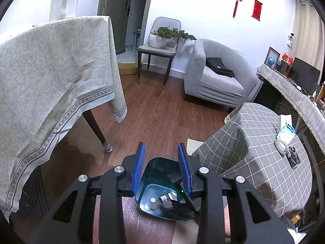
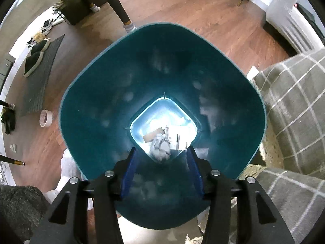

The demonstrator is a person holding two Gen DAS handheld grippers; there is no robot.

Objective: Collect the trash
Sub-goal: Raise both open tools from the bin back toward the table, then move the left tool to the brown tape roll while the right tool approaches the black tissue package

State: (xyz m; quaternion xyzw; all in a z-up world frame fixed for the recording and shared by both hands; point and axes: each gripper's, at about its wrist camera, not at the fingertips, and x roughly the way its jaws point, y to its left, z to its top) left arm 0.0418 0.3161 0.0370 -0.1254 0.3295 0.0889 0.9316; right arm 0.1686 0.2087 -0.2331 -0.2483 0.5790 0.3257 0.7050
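Hovering over teal bin, both tools spread, empty; checkered table beside.

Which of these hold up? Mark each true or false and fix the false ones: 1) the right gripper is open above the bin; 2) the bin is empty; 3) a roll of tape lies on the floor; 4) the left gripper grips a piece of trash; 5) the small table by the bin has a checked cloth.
1) True: the right gripper is open, looking straight down into the teal bin.
2) False: scraps of trash lie at its bottom.
3) True: a roll of tape lies on the wooden floor.
4) False: the left gripper is open with nothing between its fingers.
5) True: the small table has a grey checked cloth.
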